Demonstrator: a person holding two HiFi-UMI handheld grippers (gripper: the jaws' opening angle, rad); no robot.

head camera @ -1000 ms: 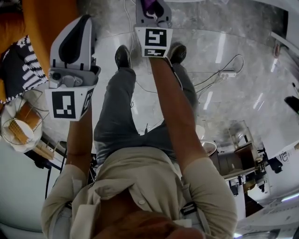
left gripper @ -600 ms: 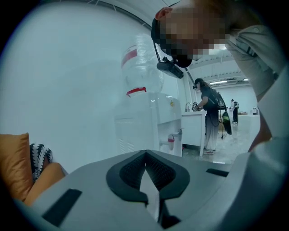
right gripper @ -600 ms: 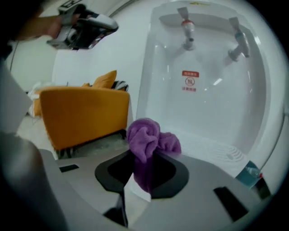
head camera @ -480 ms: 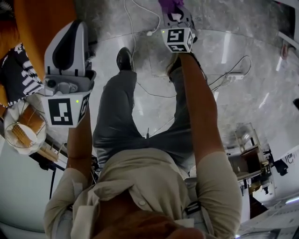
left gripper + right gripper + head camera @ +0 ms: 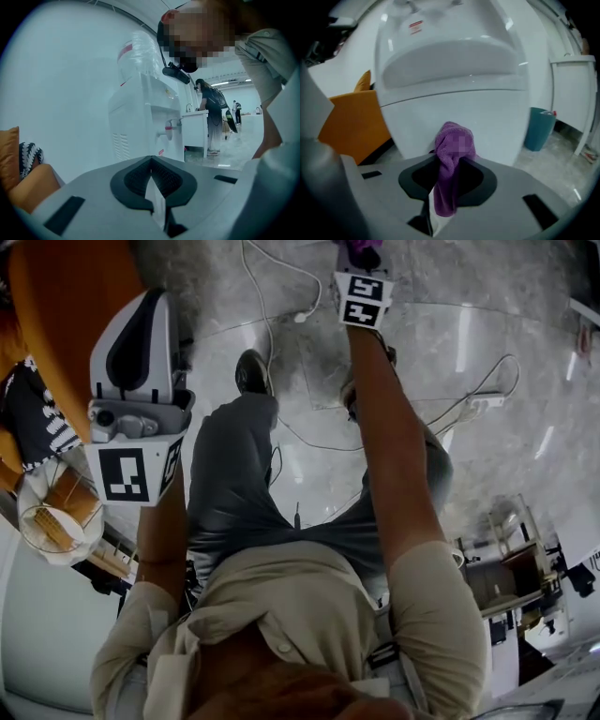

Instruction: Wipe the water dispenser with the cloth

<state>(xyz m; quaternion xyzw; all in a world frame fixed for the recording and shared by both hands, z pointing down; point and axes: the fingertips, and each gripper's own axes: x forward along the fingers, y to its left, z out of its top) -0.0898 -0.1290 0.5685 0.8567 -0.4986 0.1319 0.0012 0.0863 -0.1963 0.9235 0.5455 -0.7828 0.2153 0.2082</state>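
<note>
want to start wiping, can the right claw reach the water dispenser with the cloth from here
Probably yes: the right claw holds the purple cloth facing the white water dispenser close ahead, nothing visible between them.

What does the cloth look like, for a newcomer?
Find the big white dispenser filling the right gripper view. Before its lower front, the right gripper pinches a bunched cloth. Only it is purple; the seat is orange, the bin teal.

Office-like open hall: marble floor (image 5: 525, 381), white water dispenser (image 5: 140, 126), orange seat (image 5: 351, 122), teal bin (image 5: 538, 127).
</note>
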